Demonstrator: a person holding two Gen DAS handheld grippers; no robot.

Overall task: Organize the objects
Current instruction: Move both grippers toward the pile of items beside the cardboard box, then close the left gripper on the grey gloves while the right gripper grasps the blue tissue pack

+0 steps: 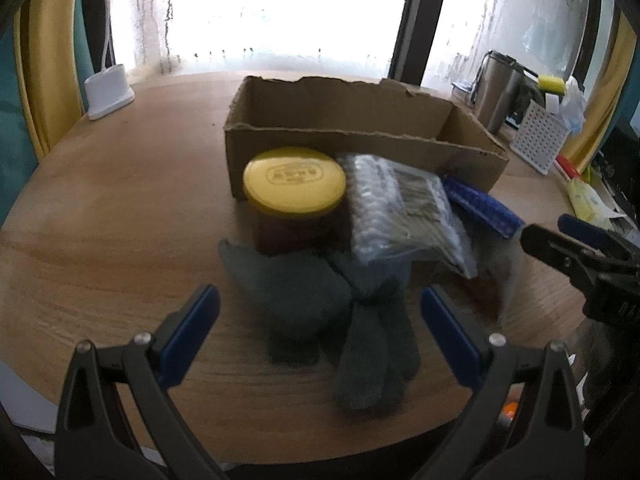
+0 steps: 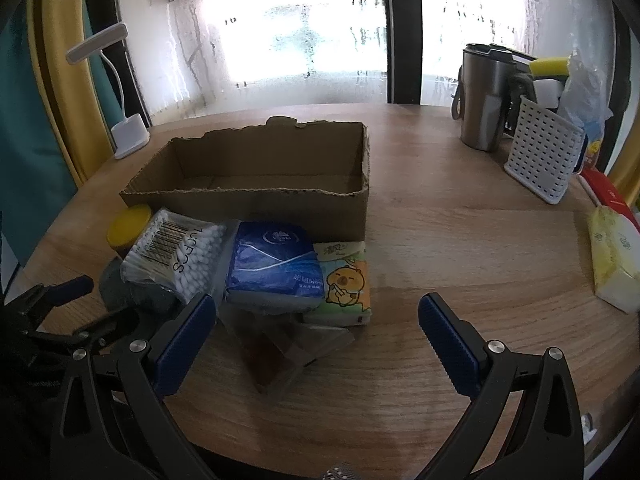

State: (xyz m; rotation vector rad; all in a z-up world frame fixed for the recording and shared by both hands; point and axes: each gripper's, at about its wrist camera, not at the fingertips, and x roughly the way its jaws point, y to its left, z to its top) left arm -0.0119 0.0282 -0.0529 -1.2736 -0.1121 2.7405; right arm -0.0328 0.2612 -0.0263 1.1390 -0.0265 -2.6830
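An open cardboard box (image 1: 360,136) (image 2: 260,196) stands on the wooden table. In front of it lie a yellow-lidded jar (image 1: 295,184) (image 2: 130,226), a pack of cotton swabs (image 1: 400,208) (image 2: 176,256), a blue tissue pack (image 2: 274,268) (image 1: 484,206), a cartoon tissue pack (image 2: 346,280), grey gloves (image 1: 320,308) and a clear plastic item (image 2: 280,356). My left gripper (image 1: 320,336) is open, just short of the gloves. My right gripper (image 2: 318,344) is open, near the clear item and tissue packs. It also shows in the left wrist view (image 1: 576,248).
A steel mug (image 2: 486,96), a white perforated basket (image 2: 540,156), a red box (image 2: 608,192) and a yellow tissue pack (image 2: 616,260) sit at the right. A white lamp base (image 2: 130,136) stands at the back left. The window is behind the table.
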